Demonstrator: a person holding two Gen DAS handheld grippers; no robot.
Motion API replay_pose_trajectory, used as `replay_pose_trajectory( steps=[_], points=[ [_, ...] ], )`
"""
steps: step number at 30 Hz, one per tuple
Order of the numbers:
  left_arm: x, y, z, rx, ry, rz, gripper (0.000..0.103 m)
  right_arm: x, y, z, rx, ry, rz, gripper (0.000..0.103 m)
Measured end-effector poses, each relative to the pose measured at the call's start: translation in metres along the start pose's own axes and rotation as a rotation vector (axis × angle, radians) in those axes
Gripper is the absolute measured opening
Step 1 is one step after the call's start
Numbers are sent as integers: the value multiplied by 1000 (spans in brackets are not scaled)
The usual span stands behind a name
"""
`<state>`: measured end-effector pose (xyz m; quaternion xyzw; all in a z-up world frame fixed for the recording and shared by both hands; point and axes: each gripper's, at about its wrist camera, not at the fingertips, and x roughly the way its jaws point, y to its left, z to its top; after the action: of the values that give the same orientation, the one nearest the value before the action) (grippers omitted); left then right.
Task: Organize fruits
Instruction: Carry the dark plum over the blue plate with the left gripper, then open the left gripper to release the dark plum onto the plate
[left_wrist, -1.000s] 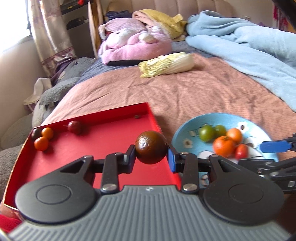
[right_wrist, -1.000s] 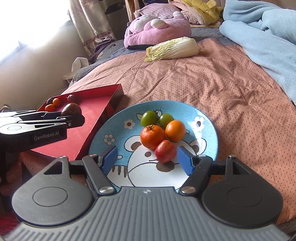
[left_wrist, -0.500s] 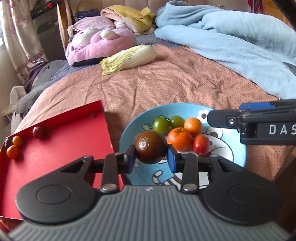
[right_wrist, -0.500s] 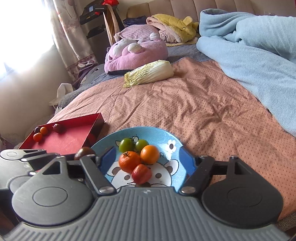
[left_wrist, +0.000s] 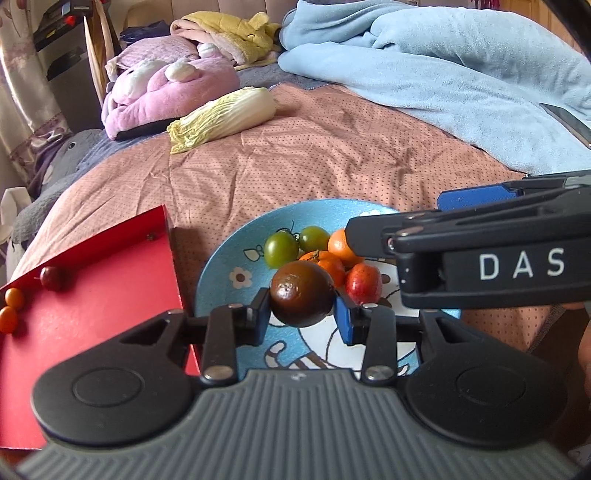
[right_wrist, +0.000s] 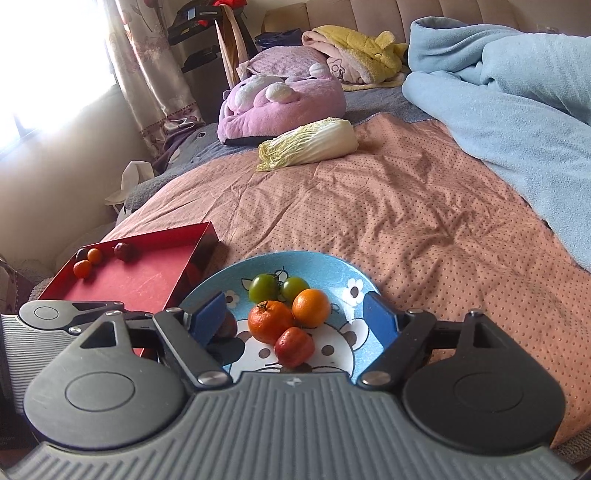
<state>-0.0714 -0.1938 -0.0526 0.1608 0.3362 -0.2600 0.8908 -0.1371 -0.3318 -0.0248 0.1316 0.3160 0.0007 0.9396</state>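
My left gripper (left_wrist: 301, 314) holds a dark brown tomato (left_wrist: 301, 293) between its pads, just above the near left part of the blue cartoon plate (left_wrist: 221, 266); its jaws are opening. On the plate lie two green tomatoes (right_wrist: 263, 287), two oranges (right_wrist: 311, 307) and a red tomato (right_wrist: 294, 346). My right gripper (right_wrist: 293, 312) hovers open over the plate's (right_wrist: 332, 264) near edge with nothing between its fingers. In the left wrist view the right gripper (left_wrist: 480, 258) crosses in from the right. The red tray (left_wrist: 110, 314) to the left holds several small fruits (right_wrist: 88, 260).
Everything rests on a bed with a pink dotted cover (right_wrist: 406, 206). A napa cabbage (right_wrist: 310, 147) and a pink plush toy (right_wrist: 280, 107) lie farther back. A crumpled blue blanket (right_wrist: 517, 92) fills the right side. Curtain and window are at far left.
My left gripper carried the dark tomato rightward from over the red tray to over the plate. The right gripper's jaws spread wider and it drew back a little from the fruit.
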Motion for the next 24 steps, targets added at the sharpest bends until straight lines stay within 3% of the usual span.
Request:
replay_pose_trajectory(
  steps=[4, 8, 17, 24],
  points=[
    [-1, -2, 3, 8, -4, -2, 41, 0, 0, 1, 1, 0, 3, 85],
    [-7, -5, 6, 17, -36, 1, 55, 0, 1, 2, 7, -4, 9, 85],
    [-18, -4, 8, 12, -57, -18, 55, 2, 2, 5, 10, -3, 12, 85],
    [-24, 18, 4, -35, -55, 16, 55, 9, 15, 7, -12, 10, 35, 85]
  ],
)
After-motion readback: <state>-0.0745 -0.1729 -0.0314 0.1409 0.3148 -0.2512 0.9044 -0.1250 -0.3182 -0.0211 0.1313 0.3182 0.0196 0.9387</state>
